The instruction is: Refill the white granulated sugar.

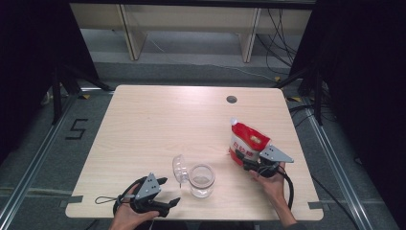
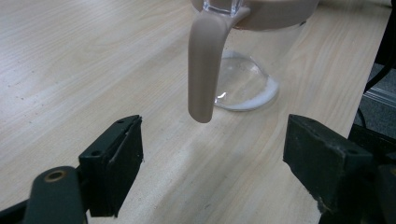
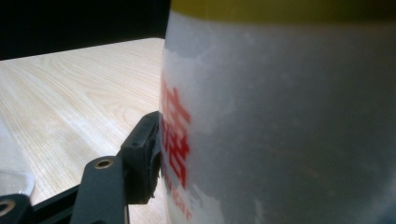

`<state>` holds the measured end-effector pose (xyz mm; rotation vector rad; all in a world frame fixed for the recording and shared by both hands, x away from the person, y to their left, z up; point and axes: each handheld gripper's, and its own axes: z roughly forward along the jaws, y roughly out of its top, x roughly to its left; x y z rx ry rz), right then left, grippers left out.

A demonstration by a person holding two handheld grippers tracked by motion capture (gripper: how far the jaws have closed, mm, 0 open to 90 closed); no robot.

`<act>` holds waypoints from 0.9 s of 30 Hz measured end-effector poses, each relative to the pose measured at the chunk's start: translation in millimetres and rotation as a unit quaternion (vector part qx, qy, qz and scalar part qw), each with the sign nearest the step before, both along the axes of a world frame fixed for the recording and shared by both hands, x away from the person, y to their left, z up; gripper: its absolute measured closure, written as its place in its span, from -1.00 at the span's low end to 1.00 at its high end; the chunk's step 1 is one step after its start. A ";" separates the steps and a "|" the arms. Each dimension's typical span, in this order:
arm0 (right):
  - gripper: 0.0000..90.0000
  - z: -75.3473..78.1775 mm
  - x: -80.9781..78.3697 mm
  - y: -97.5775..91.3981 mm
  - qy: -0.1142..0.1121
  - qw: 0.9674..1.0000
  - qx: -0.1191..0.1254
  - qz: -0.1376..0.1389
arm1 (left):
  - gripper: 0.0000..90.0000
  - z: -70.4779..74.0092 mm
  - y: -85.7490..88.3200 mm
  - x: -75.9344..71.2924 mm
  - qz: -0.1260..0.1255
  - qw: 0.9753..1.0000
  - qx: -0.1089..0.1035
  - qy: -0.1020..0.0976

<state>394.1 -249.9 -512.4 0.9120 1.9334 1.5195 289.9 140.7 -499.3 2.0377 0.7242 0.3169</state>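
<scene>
The red-and-white plastic pouch (image 1: 248, 142) is gripped upright in the right claw (image 1: 251, 163). The left claw (image 1: 168, 191) is held open beside the clear glass jar (image 1: 201, 180). The pouch should be tilted slowly over the jar mouth.

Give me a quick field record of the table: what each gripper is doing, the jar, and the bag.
left gripper: open, jaws wide apart, nothing between them, near the table's front edge
right gripper: closed on the bag
bag: red and white pouch, upright, right of the jar
jar: clear glass, lid hinged open to its left, thin white layer at the bottom
table: light wood
</scene>
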 end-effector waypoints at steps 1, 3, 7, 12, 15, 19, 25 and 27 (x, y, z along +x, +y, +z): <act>-0.13 0.0 0.0 -0.6 0.005 1.000 -0.002 0.003 | -0.56 0.0 0.2 -0.2 0.000 1.000 0.004 -0.002; -0.12 -1.3 1.4 -0.6 0.001 1.000 -0.003 -0.001 | -0.56 0.0 0.2 0.0 -0.001 1.000 0.005 -0.001; -0.11 -1.4 1.9 -0.5 0.004 1.000 -0.001 0.008 | -0.56 -0.3 0.0 -0.2 -0.003 1.000 0.008 -0.004; -0.12 -3.7 3.8 -0.3 0.001 1.000 0.000 0.011 | -0.57 -0.8 -0.2 0.3 -0.008 1.000 0.011 -0.001; -0.12 -3.9 2.7 1.2 0.003 1.000 0.004 0.001 | -0.56 -1.0 0.0 0.6 -0.008 1.000 0.009 -0.003; -0.08 -1.6 2.7 0.0 0.013 1.000 -0.009 0.007 | -0.57 -1.0 -0.6 0.1 -0.007 1.000 0.005 -0.003; -0.02 3.8 -0.3 4.7 -0.009 0.999 -0.035 -0.001 | -0.57 -1.3 1.0 1.3 -0.004 1.000 -0.002 -0.005; -0.01 6.9 -1.1 5.9 -0.026 0.998 -0.056 0.008 | -0.56 0.1 0.9 0.1 -0.002 1.000 0.000 -0.004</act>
